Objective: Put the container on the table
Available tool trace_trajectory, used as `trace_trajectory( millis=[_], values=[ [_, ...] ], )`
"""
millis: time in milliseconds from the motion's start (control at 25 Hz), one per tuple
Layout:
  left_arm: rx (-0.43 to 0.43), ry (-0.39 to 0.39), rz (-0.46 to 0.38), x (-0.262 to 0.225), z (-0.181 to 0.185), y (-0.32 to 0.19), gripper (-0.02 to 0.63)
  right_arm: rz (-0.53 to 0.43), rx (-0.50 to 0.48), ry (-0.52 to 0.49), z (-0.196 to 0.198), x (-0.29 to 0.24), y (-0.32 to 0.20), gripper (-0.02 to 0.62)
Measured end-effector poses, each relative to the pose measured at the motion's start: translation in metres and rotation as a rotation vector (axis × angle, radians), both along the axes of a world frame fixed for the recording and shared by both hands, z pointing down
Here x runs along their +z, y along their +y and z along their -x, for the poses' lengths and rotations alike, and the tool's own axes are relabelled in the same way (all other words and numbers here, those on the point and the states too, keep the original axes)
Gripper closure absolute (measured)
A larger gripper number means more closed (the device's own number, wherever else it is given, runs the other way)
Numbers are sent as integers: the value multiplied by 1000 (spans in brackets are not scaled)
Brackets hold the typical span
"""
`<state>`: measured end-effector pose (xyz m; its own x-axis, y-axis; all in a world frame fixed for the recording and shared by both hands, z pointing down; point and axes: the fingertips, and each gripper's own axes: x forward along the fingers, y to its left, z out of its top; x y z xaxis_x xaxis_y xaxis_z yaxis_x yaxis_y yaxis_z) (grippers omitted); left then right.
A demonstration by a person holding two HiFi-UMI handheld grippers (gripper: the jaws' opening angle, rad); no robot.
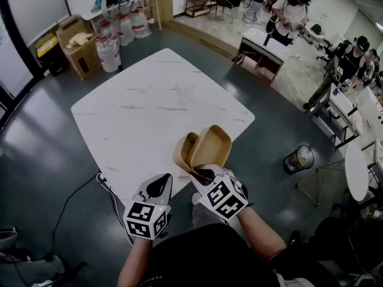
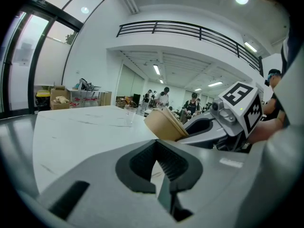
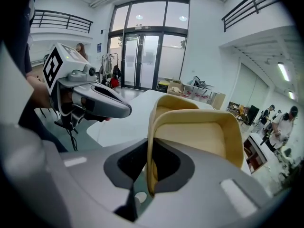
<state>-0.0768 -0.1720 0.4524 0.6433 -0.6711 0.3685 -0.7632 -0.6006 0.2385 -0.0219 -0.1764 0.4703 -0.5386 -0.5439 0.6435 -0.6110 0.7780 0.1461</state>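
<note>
A tan clamshell container (image 1: 206, 148) stands half open over the near right edge of the white marble table (image 1: 149, 100). My right gripper (image 1: 200, 173) is shut on one wall of it. The right gripper view shows the jaws pinching the container (image 3: 190, 132) at its thin rim, right gripper (image 3: 149, 151). My left gripper (image 1: 160, 186) hovers at the near edge of the table, to the left of the container, shut and holding nothing. In the left gripper view the left gripper (image 2: 156, 148) has its jaws meeting, with the container (image 2: 164, 124) ahead on the right.
A clear plastic cup (image 2: 129, 115) stands on the table further back. Cardboard boxes and large water bottles (image 1: 109, 51) sit on the floor at the back left. A cable (image 1: 78, 196) runs by the table's near left. A bin (image 1: 299, 158) and people at other tables are on the right.
</note>
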Motion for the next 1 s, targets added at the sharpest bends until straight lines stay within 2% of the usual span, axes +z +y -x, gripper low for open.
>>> trace_trajectory(
  millis=[600,1000],
  values=[
    [-42,-10,29,6,-52,-97,611,71,-84,23,-44,16,-95,565],
    [-89,-9,51,20,-68,-147,611,109,-123,51,-66,34,-145,565]
  ],
)
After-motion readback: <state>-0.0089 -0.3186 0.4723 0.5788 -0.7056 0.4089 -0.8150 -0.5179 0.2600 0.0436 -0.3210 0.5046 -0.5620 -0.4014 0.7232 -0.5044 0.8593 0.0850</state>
